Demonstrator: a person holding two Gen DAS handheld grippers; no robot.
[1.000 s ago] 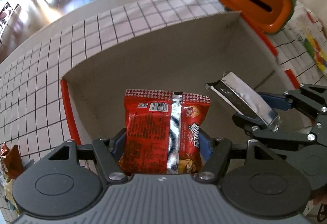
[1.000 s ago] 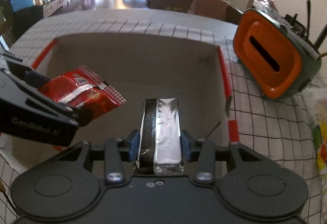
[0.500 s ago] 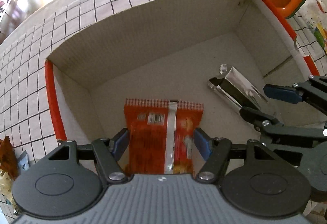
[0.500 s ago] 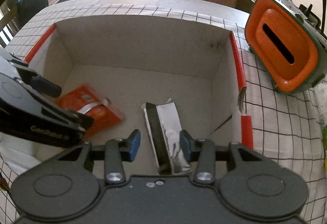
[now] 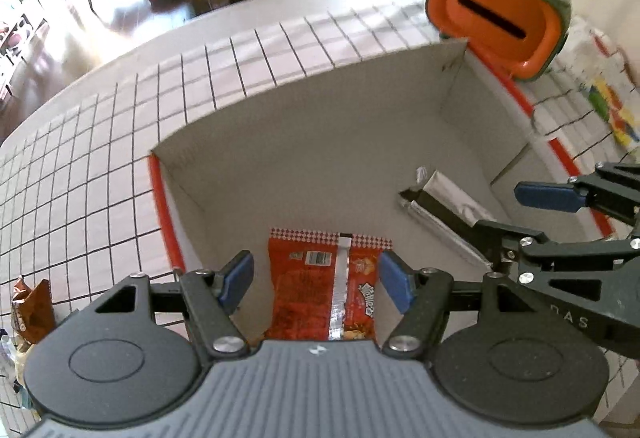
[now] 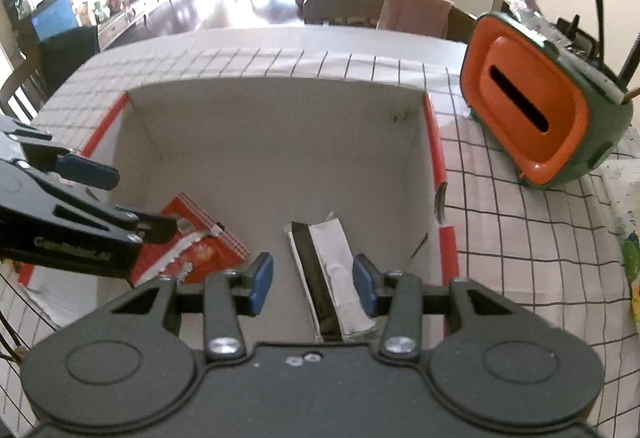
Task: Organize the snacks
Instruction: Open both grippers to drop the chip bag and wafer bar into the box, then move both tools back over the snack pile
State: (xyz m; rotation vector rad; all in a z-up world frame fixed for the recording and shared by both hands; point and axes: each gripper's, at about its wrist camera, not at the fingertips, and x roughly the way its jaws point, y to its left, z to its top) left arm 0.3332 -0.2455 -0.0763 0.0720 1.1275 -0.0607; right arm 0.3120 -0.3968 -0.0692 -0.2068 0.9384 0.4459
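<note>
A red snack packet (image 5: 328, 286) lies flat on the floor of the cardboard box (image 5: 160, 198). Above it hangs my left gripper (image 5: 316, 282), open, with its blue pads clear of the packet on both sides. A silver foil packet (image 6: 332, 278) lies on the box floor further right, and my right gripper (image 6: 313, 284) is open above it. In the right wrist view the left gripper (image 6: 124, 198) reaches in over the red packet (image 6: 200, 254). In the left wrist view the right gripper (image 5: 500, 206) stands over the silver packet (image 5: 444, 194).
The box (image 6: 434, 142) has red-taped side edges and sits on a checked tablecloth (image 5: 120, 158). An orange and green holder (image 6: 532, 110) with a slot stands at the back right. Loose snack packets (image 5: 32, 306) lie on the table left of the box. Chairs stand beyond the table.
A second ago each gripper had its packet up between its pads. Both packets now lie on the box floor, and both grippers have drawn up and back from them.
</note>
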